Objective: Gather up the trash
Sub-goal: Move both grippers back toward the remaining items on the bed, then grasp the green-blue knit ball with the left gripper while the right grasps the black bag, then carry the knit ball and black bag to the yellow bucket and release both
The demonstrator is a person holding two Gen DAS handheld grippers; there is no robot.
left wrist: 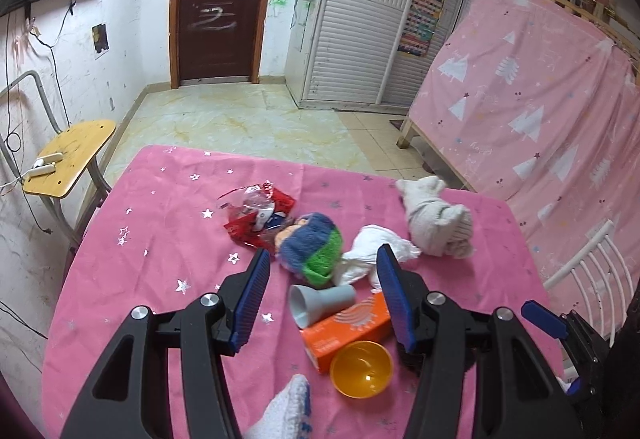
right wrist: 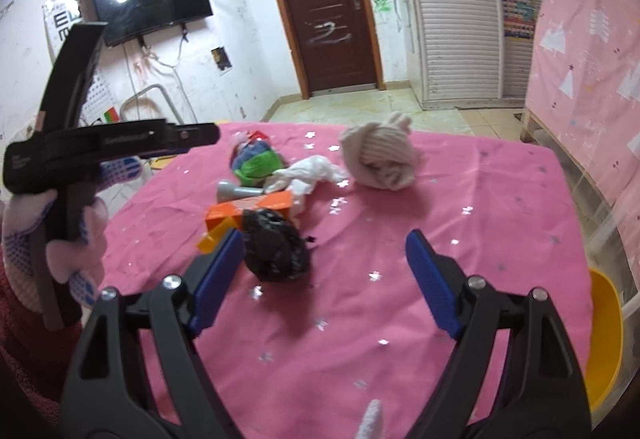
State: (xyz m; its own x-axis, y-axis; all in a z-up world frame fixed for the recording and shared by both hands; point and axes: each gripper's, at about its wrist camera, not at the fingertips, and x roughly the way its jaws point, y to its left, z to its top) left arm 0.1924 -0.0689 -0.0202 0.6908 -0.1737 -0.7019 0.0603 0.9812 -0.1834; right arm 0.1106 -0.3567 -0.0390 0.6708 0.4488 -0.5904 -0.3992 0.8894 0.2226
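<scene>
Your left gripper [left wrist: 322, 271] hangs over the pink star-printed tablecloth [left wrist: 160, 223] with its blue-padded jaws spread wide and nothing between them. Just ahead of it sit a grey plastic funnel-shaped cup [left wrist: 320, 303] lying on its side, an orange cardboard box [left wrist: 344, 331] and a small orange plastic bowl [left wrist: 361, 369]. Beyond those lie a crumpled white tissue [left wrist: 372, 251], a blue-and-green knitted ball [left wrist: 314, 249], a red and clear plastic wrapper [left wrist: 260, 215] and a rolled grey-white sock [left wrist: 434, 223]. Your right gripper [right wrist: 326, 245] is also wide open, empty, with a crumpled black plastic bag [right wrist: 276, 249] just beside its left pad on the cloth
</scene>
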